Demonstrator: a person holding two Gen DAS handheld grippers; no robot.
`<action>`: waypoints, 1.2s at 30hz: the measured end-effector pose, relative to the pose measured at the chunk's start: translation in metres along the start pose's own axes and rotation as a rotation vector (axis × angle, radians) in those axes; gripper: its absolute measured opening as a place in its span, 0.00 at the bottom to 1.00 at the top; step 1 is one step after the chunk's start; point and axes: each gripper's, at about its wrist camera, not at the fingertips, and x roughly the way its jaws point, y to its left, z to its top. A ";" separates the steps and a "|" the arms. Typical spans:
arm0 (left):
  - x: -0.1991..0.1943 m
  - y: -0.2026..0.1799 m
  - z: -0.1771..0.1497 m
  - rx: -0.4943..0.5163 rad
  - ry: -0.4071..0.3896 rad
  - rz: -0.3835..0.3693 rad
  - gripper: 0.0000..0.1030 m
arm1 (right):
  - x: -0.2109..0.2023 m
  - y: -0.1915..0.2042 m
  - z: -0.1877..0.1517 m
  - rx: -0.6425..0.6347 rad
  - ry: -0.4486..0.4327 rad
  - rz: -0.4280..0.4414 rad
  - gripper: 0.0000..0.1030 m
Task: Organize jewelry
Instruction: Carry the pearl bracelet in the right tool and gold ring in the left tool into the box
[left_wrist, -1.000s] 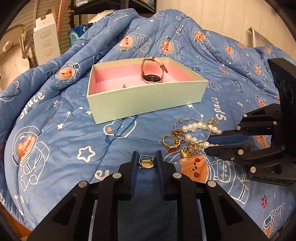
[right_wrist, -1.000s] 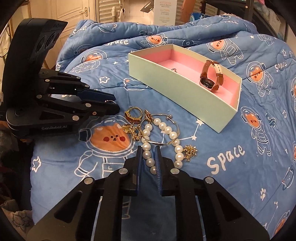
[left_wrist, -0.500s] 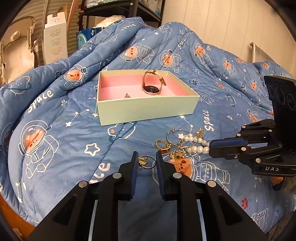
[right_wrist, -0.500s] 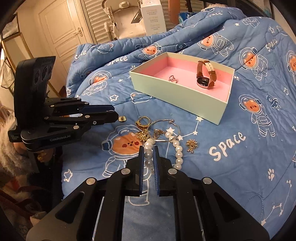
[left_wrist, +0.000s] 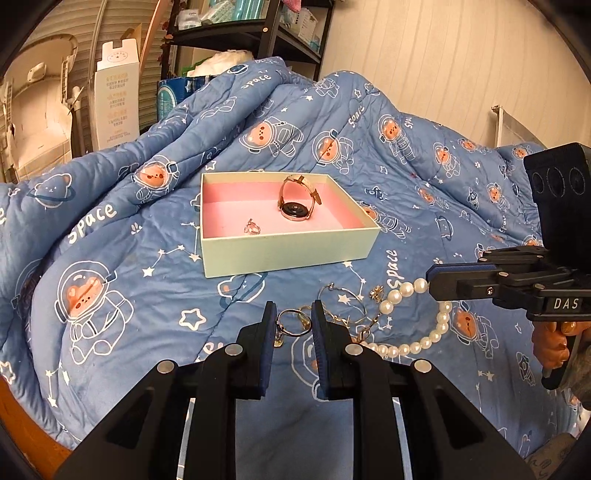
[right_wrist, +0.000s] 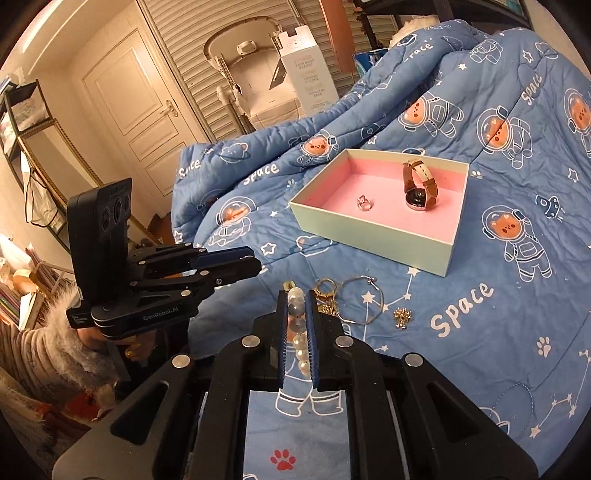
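- Left gripper: I hold a thin gold ring pinched across its width between the two pads; a small charm dangles from it beside the left pad. The ring hangs clear of the blue quilt.
- Right gripper: my jaws are clamped tight on a pearl strand; in the left wrist view the strand droops in a loop from the fingers down to the quilt, its far end lying near the remaining pile.
- Handling, pearl strand: I judge it light, limp and smooth. The round beads could roll between flat pads, so I keep the grip between two beads, on the string line. The free tail will swing and may snag the gold hoop or drag the gold pieces just beside it.
- Handling, ring: stiff, very light, slick metal. A grip across the band is adequate, but a slight tilt could flick it out.
- Destination: the pale green box with pink lining sits beyond the pile and already contains a watch and a small ring; a gold flower charm lies loose on the quilt.
- Setting down: I judge a low release inside the box wall safest for both items.
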 end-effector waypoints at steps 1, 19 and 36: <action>-0.001 0.000 0.002 0.001 -0.005 -0.001 0.18 | -0.002 0.002 0.004 -0.002 -0.009 0.001 0.10; 0.026 0.015 0.069 0.026 -0.014 0.001 0.18 | 0.009 -0.016 0.080 -0.054 -0.100 -0.084 0.10; 0.133 0.044 0.132 0.006 0.162 0.071 0.18 | 0.075 -0.084 0.107 0.047 -0.010 -0.205 0.10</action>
